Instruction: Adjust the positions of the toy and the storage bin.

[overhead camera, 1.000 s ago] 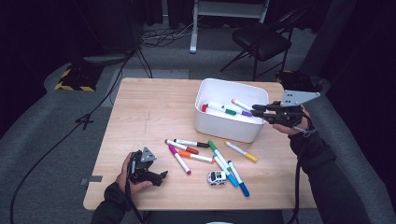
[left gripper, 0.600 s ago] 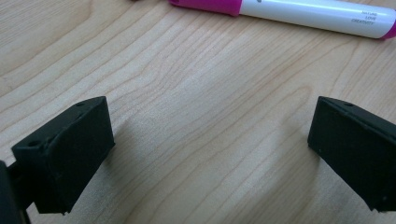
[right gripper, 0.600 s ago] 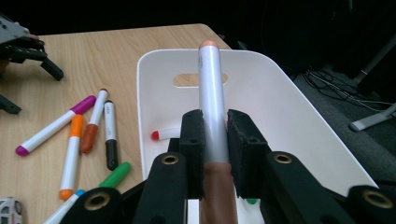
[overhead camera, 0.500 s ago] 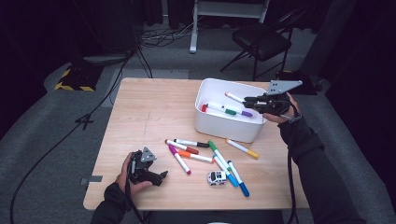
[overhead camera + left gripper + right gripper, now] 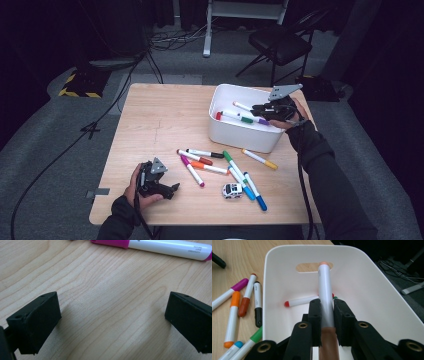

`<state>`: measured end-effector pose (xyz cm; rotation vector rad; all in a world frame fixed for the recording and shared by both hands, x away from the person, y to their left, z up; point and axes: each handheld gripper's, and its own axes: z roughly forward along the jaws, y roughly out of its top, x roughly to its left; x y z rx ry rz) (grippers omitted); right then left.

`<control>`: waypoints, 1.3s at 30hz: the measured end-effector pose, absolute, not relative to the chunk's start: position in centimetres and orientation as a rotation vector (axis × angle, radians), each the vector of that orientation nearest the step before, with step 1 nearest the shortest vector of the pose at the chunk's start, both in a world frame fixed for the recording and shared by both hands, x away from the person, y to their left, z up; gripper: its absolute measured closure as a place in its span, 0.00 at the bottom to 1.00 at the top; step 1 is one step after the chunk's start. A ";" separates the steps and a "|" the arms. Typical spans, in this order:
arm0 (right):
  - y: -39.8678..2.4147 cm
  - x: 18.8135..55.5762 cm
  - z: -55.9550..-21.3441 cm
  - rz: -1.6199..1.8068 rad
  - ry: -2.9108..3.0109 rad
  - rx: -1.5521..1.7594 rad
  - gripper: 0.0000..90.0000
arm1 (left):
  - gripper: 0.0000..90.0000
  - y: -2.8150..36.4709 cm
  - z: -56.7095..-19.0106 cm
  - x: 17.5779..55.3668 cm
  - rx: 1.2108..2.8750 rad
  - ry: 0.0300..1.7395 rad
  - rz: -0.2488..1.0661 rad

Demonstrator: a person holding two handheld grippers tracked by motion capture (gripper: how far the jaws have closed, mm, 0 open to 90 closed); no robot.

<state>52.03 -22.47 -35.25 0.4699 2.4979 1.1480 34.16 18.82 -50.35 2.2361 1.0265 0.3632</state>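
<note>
While right gripper [image 5: 327, 307] pinches a marker [image 5: 325, 290] over the white bin [image 5: 235, 132], three markers lie inside; eight wait beside it. Left gripper [image 5: 110, 322] spread, idle.

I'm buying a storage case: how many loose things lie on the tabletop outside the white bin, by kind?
Markers: 8
Toy car: 1
Total: 9

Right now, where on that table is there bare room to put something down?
The table is bare from its far-left corner across to the white bin. Crowded: the loose markers and toy car in front of the bin.
</note>
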 end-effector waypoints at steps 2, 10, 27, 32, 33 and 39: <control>-22.4 52.1 -35.4 1.133 2.508 0.475 0.86 | 0.01 18.8 -50.3 34.2 2.237 1.024 0.364; -22.8 52.1 -35.9 1.026 2.589 0.443 0.86 | 0.01 18.8 -50.3 34.2 2.237 1.025 0.364; -24.2 51.9 -36.5 0.810 2.756 0.428 0.85 | 0.01 18.8 -50.3 34.2 2.236 1.027 0.362; -24.6 51.8 -36.4 0.815 2.760 0.445 0.85 | 0.01 18.8 -50.3 34.2 2.236 1.027 0.363; -24.7 51.7 -36.4 0.822 2.761 0.441 0.85 | 0.01 18.8 -50.3 34.2 2.236 1.027 0.362; -25.4 51.4 -36.0 0.892 2.713 0.470 0.79 | 0.01 18.8 -50.4 34.2 2.236 1.027 0.362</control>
